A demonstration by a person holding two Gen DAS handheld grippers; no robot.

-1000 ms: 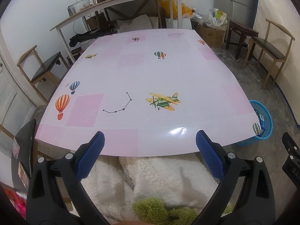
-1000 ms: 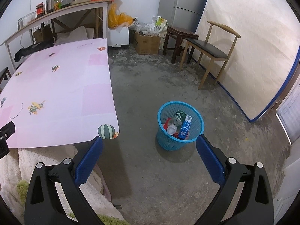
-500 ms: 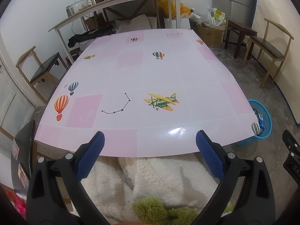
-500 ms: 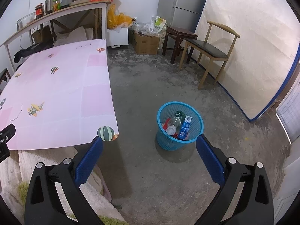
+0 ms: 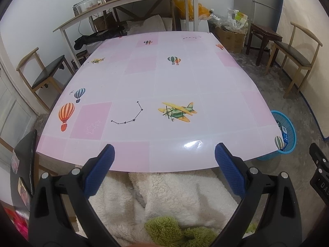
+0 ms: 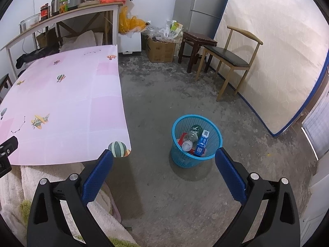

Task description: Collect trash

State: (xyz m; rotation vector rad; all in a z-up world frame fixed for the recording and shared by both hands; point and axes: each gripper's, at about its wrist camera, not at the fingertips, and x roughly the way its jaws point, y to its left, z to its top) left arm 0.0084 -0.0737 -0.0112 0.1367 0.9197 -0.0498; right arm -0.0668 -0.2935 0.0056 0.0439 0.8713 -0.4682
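Left claw (image 5: pixel 163 158), right claw (image 6: pixel 163 163): both gaping wide, gripping nothing. Bench (image 5: pixel 174 82): showing no trash. Basket (image 6: pixel 197 142): holding bottle (image 6: pixel 191 139), cartons; risking tipping if knocked.

The table (image 5: pixel 164 86) wears a glossy, smooth pink covering. The basket (image 6: pixel 216 144) is blue plastic mesh, the floor (image 6: pixel 164 94) rough matt concrete. A fleecy white cloth (image 5: pixel 174 195) lies below the table's edge.

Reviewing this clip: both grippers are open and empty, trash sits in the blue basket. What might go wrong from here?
1. The plastic bottle leans neck-down near the rim of the blue basket; adding more might tip it out.
2. The right gripper hangs beside the pink table corner; swinging left might clip it.
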